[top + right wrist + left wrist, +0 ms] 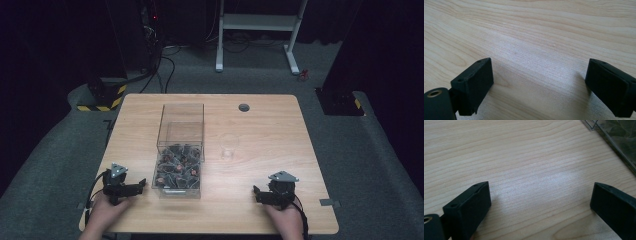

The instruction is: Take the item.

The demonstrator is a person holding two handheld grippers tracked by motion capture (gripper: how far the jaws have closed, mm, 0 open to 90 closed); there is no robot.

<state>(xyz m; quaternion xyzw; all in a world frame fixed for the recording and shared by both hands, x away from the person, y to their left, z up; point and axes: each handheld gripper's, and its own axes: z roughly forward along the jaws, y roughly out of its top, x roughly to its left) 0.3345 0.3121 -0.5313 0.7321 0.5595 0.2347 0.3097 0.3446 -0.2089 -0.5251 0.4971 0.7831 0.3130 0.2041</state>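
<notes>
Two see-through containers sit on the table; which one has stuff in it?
The clear box, left of centre: small dark wrapped pieces fill its near end. The clear cup to its right stands empty.

Light wooden table point(280, 125) on grey carpet point(380, 165). Round cable hole point(244, 107) near far edge. Clear box point(180, 150) of dark wrapped pieces left of centre, running toward near edge. Clear cup point(229, 146) just right of box, upright. White desk frame point(257, 30) beyond table.

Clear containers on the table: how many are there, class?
2: a clear box left of centre holding small dark items, and a clear cup just to its right, standing apart.
</notes>
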